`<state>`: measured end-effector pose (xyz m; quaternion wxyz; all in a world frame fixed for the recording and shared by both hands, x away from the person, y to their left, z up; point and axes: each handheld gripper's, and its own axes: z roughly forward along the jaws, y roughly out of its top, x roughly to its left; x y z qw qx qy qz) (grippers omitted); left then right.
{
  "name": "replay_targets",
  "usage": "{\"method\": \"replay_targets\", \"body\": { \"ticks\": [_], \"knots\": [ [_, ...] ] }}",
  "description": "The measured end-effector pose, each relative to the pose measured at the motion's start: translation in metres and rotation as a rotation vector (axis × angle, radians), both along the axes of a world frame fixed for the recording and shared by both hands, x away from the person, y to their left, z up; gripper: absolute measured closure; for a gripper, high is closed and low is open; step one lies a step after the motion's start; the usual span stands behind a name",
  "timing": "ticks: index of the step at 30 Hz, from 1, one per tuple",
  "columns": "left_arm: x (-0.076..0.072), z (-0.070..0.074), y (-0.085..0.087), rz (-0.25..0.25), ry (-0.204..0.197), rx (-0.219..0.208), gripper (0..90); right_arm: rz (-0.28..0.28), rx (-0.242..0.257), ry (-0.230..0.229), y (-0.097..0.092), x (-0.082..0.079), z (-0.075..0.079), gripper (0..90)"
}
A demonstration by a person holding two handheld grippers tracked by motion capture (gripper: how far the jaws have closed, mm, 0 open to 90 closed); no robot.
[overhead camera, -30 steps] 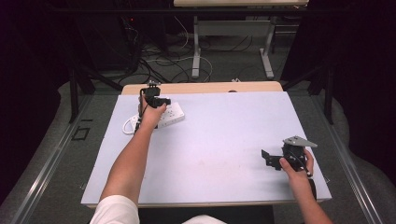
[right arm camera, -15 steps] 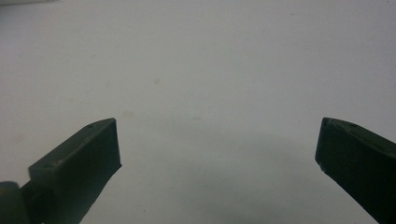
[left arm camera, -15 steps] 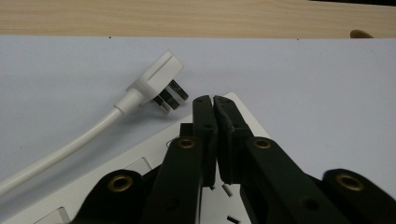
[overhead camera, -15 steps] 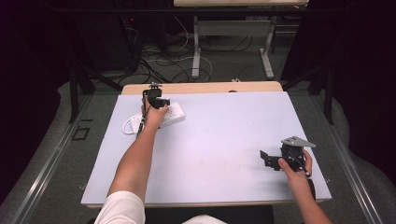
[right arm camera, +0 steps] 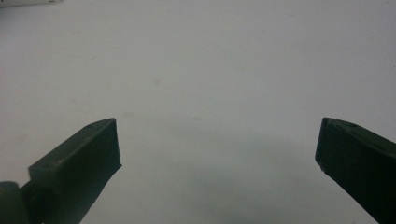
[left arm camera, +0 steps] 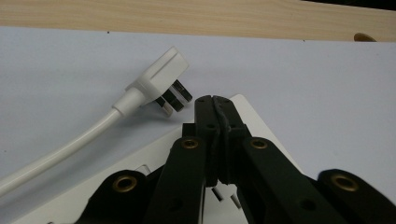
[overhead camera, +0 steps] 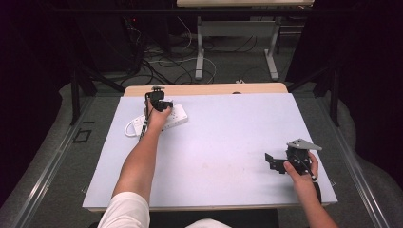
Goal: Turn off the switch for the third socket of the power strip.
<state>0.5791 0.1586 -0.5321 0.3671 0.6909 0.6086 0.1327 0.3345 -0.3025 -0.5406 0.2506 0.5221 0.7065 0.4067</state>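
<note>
No brand, label or writing can be read on anything here.

The left gripper (left arm camera: pixel 215 100) has its jaws pressed together, tip to tip, with nothing between them. They sit over the white power strip (left arm camera: pixel 154 158), whose flat top passes under them; whether the tips touch the strip cannot be told. Just beyond the jaw tips and a little to their left lies the white plug (left arm camera: pixel 156 79), on its side with its metal prongs pointing toward the tips. Its white cord (left arm camera: pixel 56 149) runs off from the plug to the lower left of the jaws. Beyond the plug, the pale mat (left arm camera: pixel 303 74) ends at a strip of bare wood table edge (left arm camera: pixel 187 16).

In the high view the left gripper (overhead camera: pixel 158 100) is at the far left of the mat (overhead camera: pixel 228 137), over the power strip (overhead camera: pixel 175 116), with the cord (overhead camera: pixel 130 127) looped beside the forearm.

The right gripper (right arm camera: pixel 217 149) has its jaws spread wide and holds nothing. Between and ahead of them is bare mat (right arm camera: pixel 210 70), faintly marked; a sliver of something white sits at the far upper left corner, well apart from the jaws. From above, the right gripper (overhead camera: pixel 271 162) rests in the hand (overhead camera: pixel 300 167) near the right edge, well apart from the strip.
</note>
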Motion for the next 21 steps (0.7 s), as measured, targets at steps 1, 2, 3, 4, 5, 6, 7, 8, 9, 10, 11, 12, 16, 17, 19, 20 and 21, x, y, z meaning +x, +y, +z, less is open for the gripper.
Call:
{"method": "replay_targets", "body": {
  "ticks": [1,2,3,4,5,6,7,8,9,10,11,12,16,17,19,20,21],
  "knots": [
    [0.0004,-0.001,-0.0001,-0.003,0.002,0.001,90.0,0.0,-0.002,-0.001,-0.0002,-0.0001,0.0002,0.0],
    [0.0008,-0.0017,-0.0004,-0.006,0.005,0.001,90.0,-0.001,0.0,0.0,-0.0001,-0.0003,0.0003,0.0],
    [0.001,-0.0026,-0.0011,-0.003,0.006,-0.003,90.0,-0.001,0.0,0.0,-0.0001,-0.0003,0.0003,0.0],
    [0.0012,-0.003,-0.0013,-0.004,0.0,-0.004,90.0,0.0,0.001,0.0,-0.0003,-0.0004,0.0006,0.0],
    [0.0014,-0.0031,-0.0017,-0.004,-0.001,-0.006,90.0,-0.001,0.002,0.0,-0.0005,-0.0005,0.0006,0.0],
    [0.0016,-0.0023,-0.0007,-0.019,0.008,0.004,90.0,-0.001,0.002,0.0,-0.0005,-0.0005,0.0006,0.0],
    [0.0017,-0.0025,-0.0016,-0.012,0.005,-0.001,90.0,-0.001,0.002,0.001,-0.0005,-0.0005,0.0005,0.0],
    [0.0015,-0.0025,-0.0006,-0.02,0.007,0.003,90.0,-0.001,0.002,0.001,-0.0006,-0.0005,0.0005,0.0],
    [0.0016,-0.0033,-0.0015,-0.007,-0.003,-0.007,90.0,0.001,0.0,-0.002,-0.0009,-0.0005,0.0004,0.0],
    [0.0016,-0.0033,-0.0012,-0.007,-0.002,-0.007,90.0,0.001,-0.001,-0.003,-0.0009,-0.0005,0.0004,0.0],
    [0.0016,-0.0033,-0.0014,-0.006,-0.002,-0.008,90.0,0.001,-0.001,-0.003,-0.0009,-0.0005,0.0004,0.0],
    [0.0015,-0.0028,-0.0012,-0.009,0.005,-0.006,90.0,0.0,0.002,-0.001,-0.0007,-0.0005,0.0006,0.0],
    [0.0013,-0.0035,-0.0024,-0.001,-0.005,-0.005,90.0,0.0,-0.001,0.001,-0.0001,-0.0008,0.001,0.0],
    [0.0012,-0.0035,-0.0022,-0.003,-0.005,-0.004,90.0,0.0,-0.001,0.001,-0.0001,-0.0008,0.001,0.0],
    [0.0012,-0.0036,-0.0023,-0.004,-0.006,-0.003,90.0,0.001,-0.001,0.001,-0.0002,-0.0008,0.001,0.0],
    [0.0012,-0.0036,-0.0022,-0.006,-0.007,-0.001,90.0,0.003,0.002,0.0,-0.0002,-0.0005,0.0006,0.0],
    [0.0012,-0.0032,-0.0019,-0.012,-0.001,0.006,90.0,0.002,0.001,0.0,-0.0003,-0.0005,0.0006,0.0]
  ]
}}
